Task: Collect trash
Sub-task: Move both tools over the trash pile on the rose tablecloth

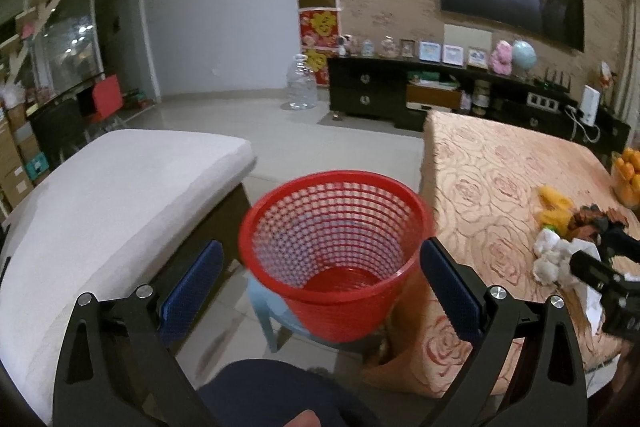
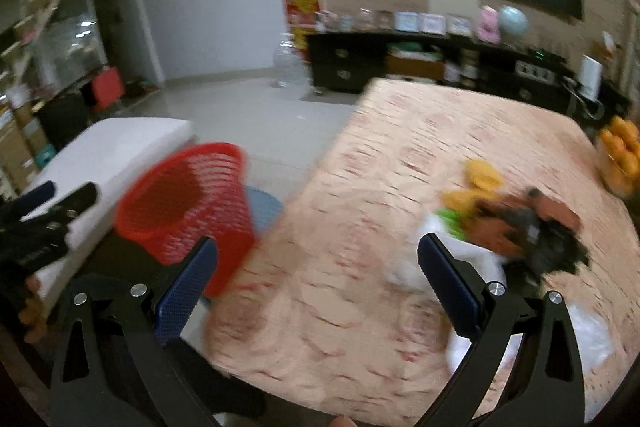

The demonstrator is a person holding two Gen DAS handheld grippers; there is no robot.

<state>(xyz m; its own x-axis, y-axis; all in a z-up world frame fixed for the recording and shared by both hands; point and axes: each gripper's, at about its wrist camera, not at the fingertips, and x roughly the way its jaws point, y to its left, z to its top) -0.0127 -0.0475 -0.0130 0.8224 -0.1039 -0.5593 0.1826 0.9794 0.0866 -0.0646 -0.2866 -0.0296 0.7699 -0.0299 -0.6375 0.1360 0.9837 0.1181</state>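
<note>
A table covered with a peach rose-patterned cloth [image 1: 492,179] carries the litter. Toward its right side lies a heap: yellow peel pieces [image 1: 554,203], a crumpled white tissue [image 1: 550,255], brown scraps [image 1: 588,219] and a small green bit [image 2: 450,219], all touching or overlapping one another. A thin clear plastic bag [image 2: 588,335] lies at the near right edge. At the far right edge sits a pile of orange fruit [image 1: 628,175], apart from the heap. The right wrist view is blurred.
</note>
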